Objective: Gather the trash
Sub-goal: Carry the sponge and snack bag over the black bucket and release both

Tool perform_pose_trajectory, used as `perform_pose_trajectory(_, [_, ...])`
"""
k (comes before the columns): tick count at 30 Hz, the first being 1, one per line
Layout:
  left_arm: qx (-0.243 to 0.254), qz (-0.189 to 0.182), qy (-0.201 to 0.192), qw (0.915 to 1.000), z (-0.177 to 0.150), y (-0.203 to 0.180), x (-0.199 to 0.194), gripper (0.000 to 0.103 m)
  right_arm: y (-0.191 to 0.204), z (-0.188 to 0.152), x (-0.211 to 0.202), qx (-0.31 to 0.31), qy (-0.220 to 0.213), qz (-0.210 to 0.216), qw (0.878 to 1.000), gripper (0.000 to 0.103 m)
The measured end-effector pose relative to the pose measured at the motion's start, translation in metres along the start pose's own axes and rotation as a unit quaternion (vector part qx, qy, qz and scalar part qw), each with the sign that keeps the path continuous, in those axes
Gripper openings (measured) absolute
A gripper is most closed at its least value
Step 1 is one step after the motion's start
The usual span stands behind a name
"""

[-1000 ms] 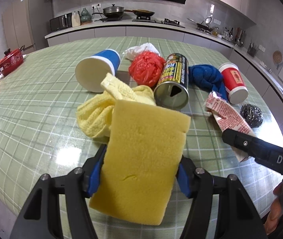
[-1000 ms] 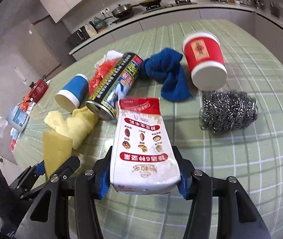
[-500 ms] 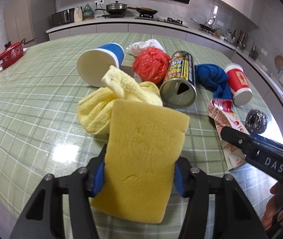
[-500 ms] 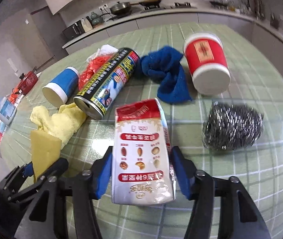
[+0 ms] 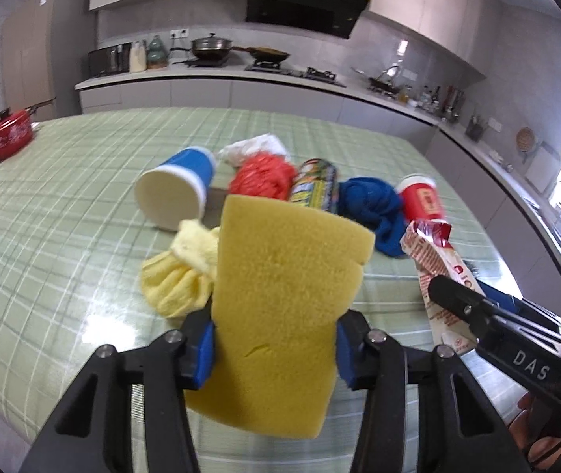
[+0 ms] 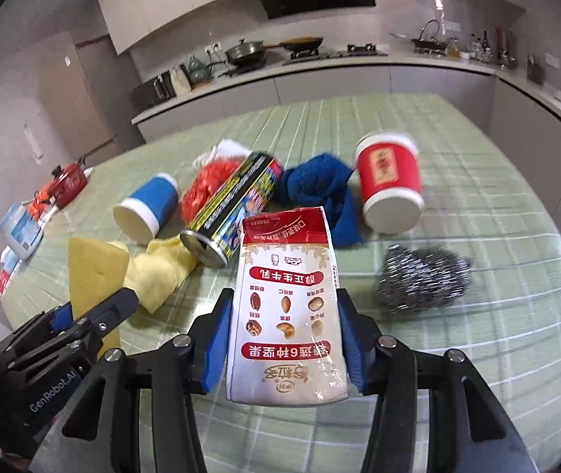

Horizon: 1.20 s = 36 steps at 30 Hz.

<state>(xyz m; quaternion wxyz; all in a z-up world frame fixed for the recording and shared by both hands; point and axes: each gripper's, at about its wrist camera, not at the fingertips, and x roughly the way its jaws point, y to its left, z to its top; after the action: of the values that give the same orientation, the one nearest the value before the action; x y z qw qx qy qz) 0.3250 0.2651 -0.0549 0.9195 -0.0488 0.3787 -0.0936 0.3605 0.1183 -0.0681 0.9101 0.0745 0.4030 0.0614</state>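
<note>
My left gripper (image 5: 274, 349) is shut on a yellow sponge (image 5: 280, 307), held above the green checked table (image 5: 63, 205). My right gripper (image 6: 284, 339) is shut on a red and white milk carton (image 6: 286, 307), also lifted off the table. The carton also shows in the left wrist view (image 5: 434, 260), and the sponge in the right wrist view (image 6: 93, 272). On the table lie a blue paper cup (image 6: 146, 213), a red paper cup (image 6: 388, 185), a drink can (image 6: 233, 216), a red plastic bag (image 6: 207, 189), a blue cloth (image 6: 319, 193), a yellow cloth (image 6: 162, 272) and a steel scourer (image 6: 422, 280).
A red pot (image 5: 8, 138) and packets stand at the table's far left edge. A crumpled white bag (image 5: 252, 148) lies behind the red bag. A kitchen counter with a stove and pans (image 5: 217, 51) runs along the back wall.
Both grippers have risen and tilted up, lifting the sponge and the carton higher off the table. The items on the table have not moved.
</note>
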Motion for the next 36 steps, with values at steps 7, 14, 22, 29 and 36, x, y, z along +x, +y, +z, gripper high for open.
perform_pose_trajectory(7, [0.044,-0.055,-0.005,0.9975,0.007,-0.039,0.002,0.05,-0.024,-0.006,-0.043,0.036,-0.035,-0.043,0.998,0.052])
perform_pose_trajectory(14, [0.092,-0.113,-0.002,0.9893,0.006,-0.094,0.004,0.05,-0.065,-0.023,-0.088,0.086,-0.061,-0.105,0.989,0.052])
perform_pose_trajectory(22, [0.126,-0.14,-0.007,0.9821,-0.004,-0.178,0.001,0.05,-0.137,-0.042,-0.141,0.123,-0.082,-0.132,0.98,0.052])
perform_pose_trajectory(29, [0.122,-0.149,0.003,0.9813,-0.021,-0.27,0.011,0.05,-0.235,-0.054,-0.187,0.129,-0.086,-0.135,0.979,0.052])
perform_pose_trajectory(36, [0.119,-0.16,0.026,0.9796,-0.03,-0.331,0.02,0.05,-0.323,-0.059,-0.219,0.15,-0.079,-0.149,0.974,0.052])
